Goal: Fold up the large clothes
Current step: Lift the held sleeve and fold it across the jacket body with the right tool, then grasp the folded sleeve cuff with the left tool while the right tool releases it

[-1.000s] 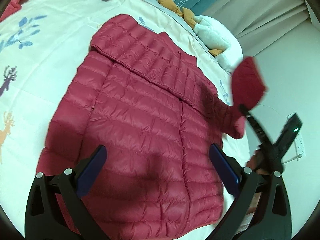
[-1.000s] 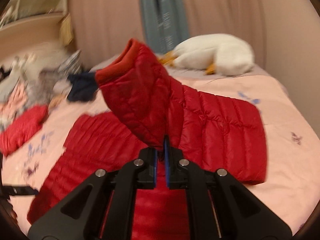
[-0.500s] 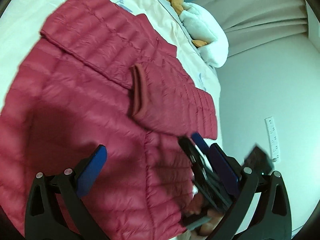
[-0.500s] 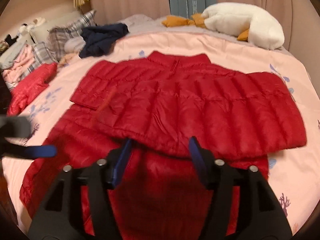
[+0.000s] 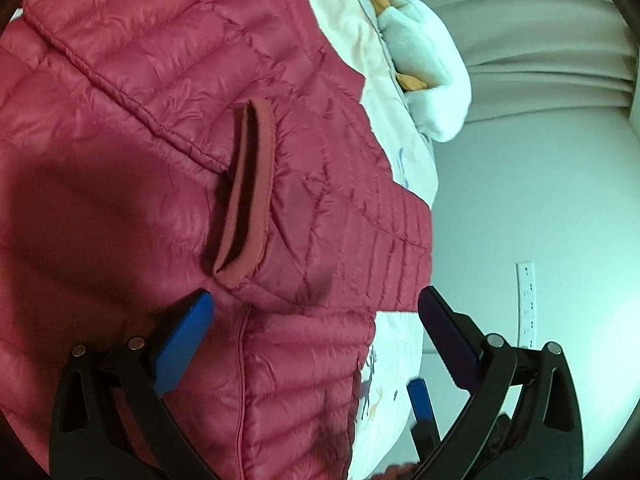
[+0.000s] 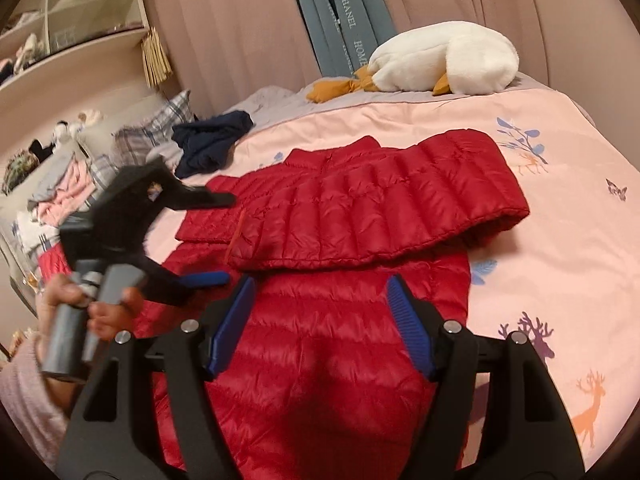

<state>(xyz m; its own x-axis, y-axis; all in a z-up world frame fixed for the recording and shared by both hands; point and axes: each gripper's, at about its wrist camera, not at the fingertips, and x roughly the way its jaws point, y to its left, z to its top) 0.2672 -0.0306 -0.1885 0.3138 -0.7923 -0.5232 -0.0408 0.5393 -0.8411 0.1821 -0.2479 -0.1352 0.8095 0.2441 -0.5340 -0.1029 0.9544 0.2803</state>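
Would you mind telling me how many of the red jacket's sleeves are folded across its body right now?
2. One sleeve lies across the red jacket from the right; its cuff rests mid-chest. The other sleeve pokes out beneath it at the left, mostly hidden.

Parted tongs (image 5: 314,314) over red jacket (image 5: 160,120)

Both grippers are empty with jaws spread wide: the left gripper (image 5: 316,316) and the right gripper (image 6: 320,300).
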